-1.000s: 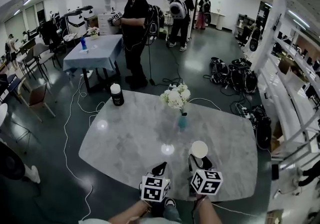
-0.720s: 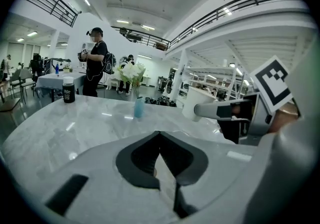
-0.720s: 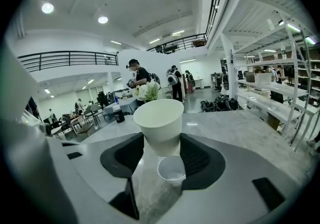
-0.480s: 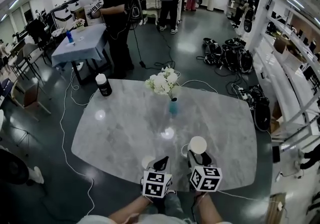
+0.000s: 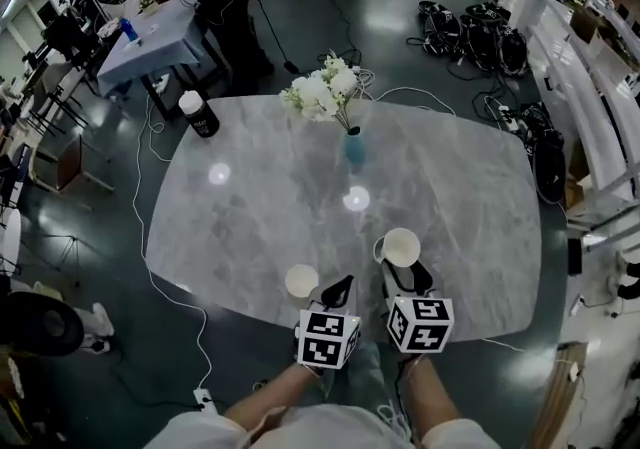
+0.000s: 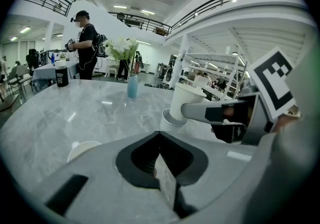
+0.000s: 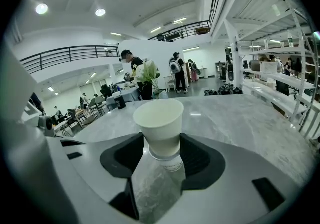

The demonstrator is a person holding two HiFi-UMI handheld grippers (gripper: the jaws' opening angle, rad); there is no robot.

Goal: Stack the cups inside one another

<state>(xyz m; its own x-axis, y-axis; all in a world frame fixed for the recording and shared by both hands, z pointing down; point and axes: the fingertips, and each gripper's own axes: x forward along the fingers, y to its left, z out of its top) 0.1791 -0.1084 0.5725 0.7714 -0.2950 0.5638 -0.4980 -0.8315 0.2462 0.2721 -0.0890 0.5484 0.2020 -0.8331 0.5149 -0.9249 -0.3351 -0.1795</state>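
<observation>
Holding a white paper cup (image 7: 161,123) in the right gripper (image 5: 402,269), jaws pressed on its sides, right over a second cup (image 6: 167,120) that stands near the front edge of the table (image 5: 250,207). To do this bit well I'd keep the held cup upright, line its base up with the rim below and ease it straight down. I'd let go only once it's seated, since squeezing thin paper too hard probably dents it. The left gripper (image 6: 159,137) is closed up with nothing in it, so it could steady the lower cup if that one skids. A third cup (image 5: 301,281) sits loose just to its left.

View-wise, the head view shows only one rim at the right gripper, and the lower cup is hidden. The left gripper view catches both cups side-on, though I can't tell whether they touch.
</observation>
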